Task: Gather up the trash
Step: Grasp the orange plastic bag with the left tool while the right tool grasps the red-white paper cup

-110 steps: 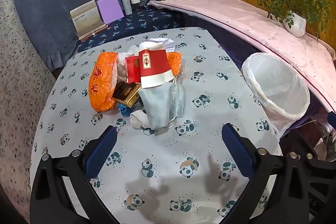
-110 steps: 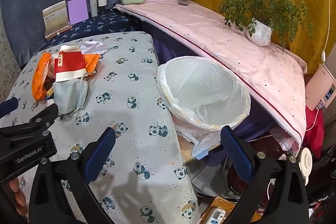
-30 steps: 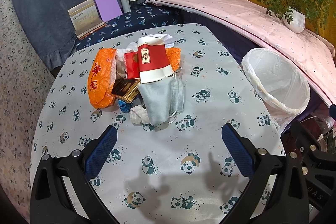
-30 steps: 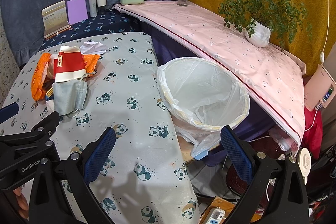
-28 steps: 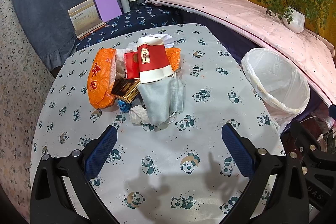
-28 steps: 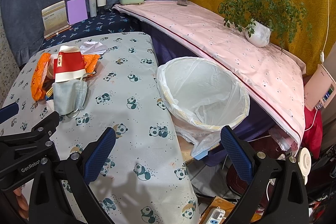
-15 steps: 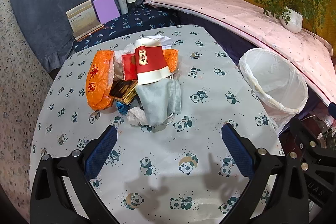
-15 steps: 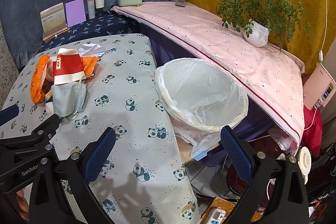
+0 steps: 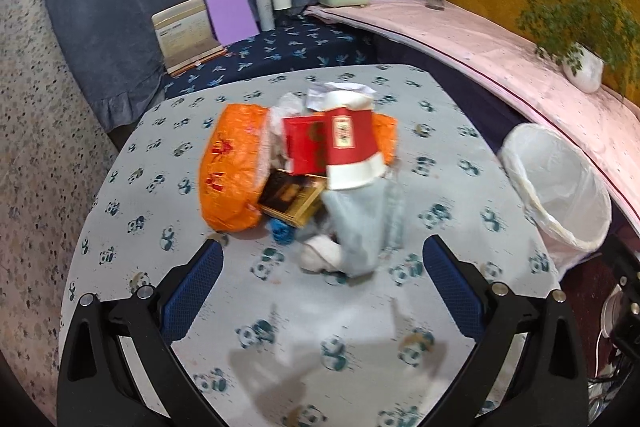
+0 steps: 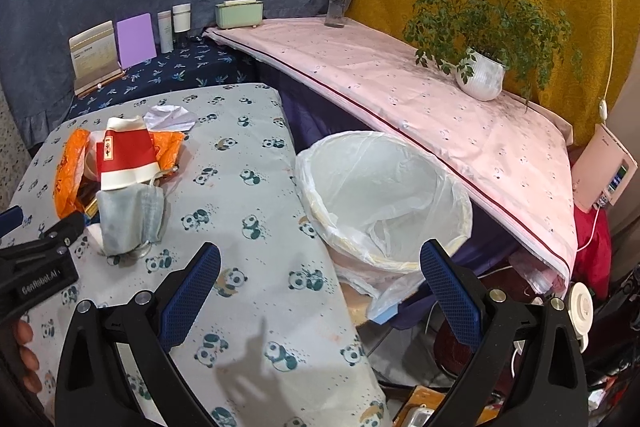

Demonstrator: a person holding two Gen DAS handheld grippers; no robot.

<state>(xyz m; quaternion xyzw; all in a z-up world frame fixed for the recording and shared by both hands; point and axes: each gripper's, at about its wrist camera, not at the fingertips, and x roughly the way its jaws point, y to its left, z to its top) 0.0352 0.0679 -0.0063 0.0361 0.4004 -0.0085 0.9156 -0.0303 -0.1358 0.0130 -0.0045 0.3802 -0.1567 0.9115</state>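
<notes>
Red-and-white cup (image 9: pixel 351 147), panda-print tablecloth (image 9: pixel 304 307)

The left wrist view is smeared by motion: the print on the orange bag (image 9: pixel 230 167), the label on the red cup (image 9: pixel 348 149) and the cover of the dark box (image 9: pixel 290 197) cannot be read. The cup covers the top of the grey mask (image 9: pixel 358 227) and part of the red packet (image 9: pixel 304 145). A small blue scrap (image 9: pixel 282 230) and a white wad (image 9: pixel 320 255) are too blurred to identify. The bin (image 10: pixel 384 195) hides its own base, and its liner's lower folds run behind the right tongs (image 10: pixel 320 289). The left tongs (image 10: pixel 36 267) are cut off by the right view's edge, with only fingertips (image 10: pixel 24 333) of the hand showing.
</notes>
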